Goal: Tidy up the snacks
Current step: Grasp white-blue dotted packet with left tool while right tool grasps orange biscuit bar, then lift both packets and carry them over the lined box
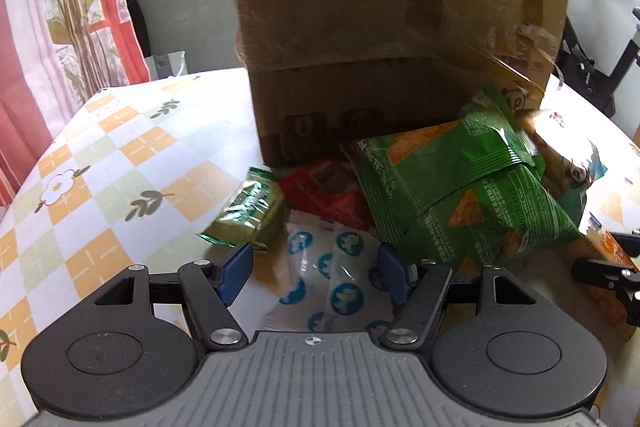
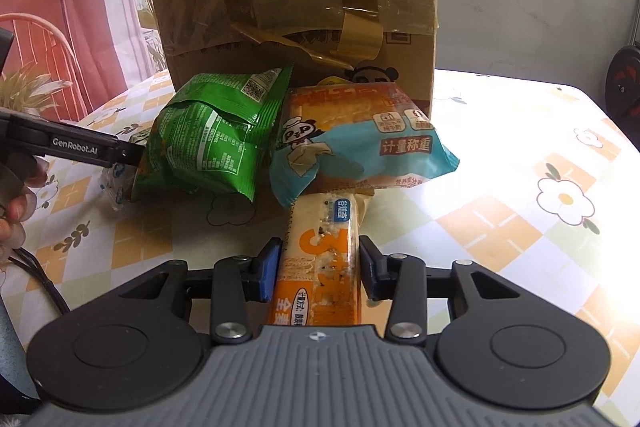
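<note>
Right gripper pinches the near end of an orange snack bar on the checked tablecloth. Left gripper spread, straddling a white blue-dotted packet, pads not touching it. Farther: green chip bag, red packet, small green packet, blue panda bag, piled against the cardboard box.

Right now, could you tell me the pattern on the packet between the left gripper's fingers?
White packet with blue round logos, clearest in the left wrist view.
</note>
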A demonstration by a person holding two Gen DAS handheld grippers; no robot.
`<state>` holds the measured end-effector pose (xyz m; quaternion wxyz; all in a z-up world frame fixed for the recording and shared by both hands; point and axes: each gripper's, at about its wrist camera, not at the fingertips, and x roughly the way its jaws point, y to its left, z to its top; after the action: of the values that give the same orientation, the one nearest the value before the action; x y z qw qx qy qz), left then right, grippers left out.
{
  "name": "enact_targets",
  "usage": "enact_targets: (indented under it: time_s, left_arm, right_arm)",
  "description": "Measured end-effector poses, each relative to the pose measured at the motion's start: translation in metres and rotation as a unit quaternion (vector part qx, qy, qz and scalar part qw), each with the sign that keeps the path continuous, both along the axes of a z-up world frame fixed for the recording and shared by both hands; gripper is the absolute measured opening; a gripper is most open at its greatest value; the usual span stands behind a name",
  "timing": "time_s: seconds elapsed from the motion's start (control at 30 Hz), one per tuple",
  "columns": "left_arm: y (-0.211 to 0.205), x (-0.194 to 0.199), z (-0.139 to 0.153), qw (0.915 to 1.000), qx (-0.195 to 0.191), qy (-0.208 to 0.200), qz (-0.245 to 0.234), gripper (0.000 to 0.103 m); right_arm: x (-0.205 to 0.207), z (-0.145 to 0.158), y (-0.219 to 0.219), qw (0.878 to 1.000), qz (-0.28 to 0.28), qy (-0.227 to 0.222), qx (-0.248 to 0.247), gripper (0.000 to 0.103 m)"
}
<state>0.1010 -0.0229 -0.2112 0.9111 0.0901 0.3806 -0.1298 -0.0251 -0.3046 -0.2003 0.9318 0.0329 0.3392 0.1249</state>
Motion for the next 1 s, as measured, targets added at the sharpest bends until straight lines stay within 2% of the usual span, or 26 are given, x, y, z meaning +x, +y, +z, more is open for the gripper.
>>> enact_targets:
  time_s: [0.13, 0.2, 0.4, 0.63, 1.0]
  left_arm:
    - [-0.008, -0.008, -0.006, 0.9998, 0.016, 0.011, 0.001, 0.071]
    - [-0.008, -0.01, -0.01, 0.9996, 0.022, 0.019, 0.006, 0.066]
    - [0.006, -0.02, -0.004, 0.9996, -0.012, 0.015, 0.022, 0.053]
    - [0.022, -0.027, 0.004, 0.9981, -0.036, 0.012, 0.049, 0.051]
    - [0.031, -0.031, 0.0, 0.9979, -0.033, 0.027, 0.05, 0.051]
  right_arm:
    - [-0.001, 0.0, 0.0, 1.0, -0.001, -0.001, 0.003, 0.042]
    - [-0.001, 0.0, 0.0, 1.0, -0.001, -0.001, 0.004, 0.042]
    - [-0.002, 0.0, 0.0, 1.0, -0.002, -0.001, 0.003, 0.042]
    - [-0.002, 0.0, 0.001, 1.0, -0.003, -0.002, 0.001, 0.042]
    - [-0.001, 0.001, 0.004, 1.0, -0.002, -0.001, -0.01, 0.043]
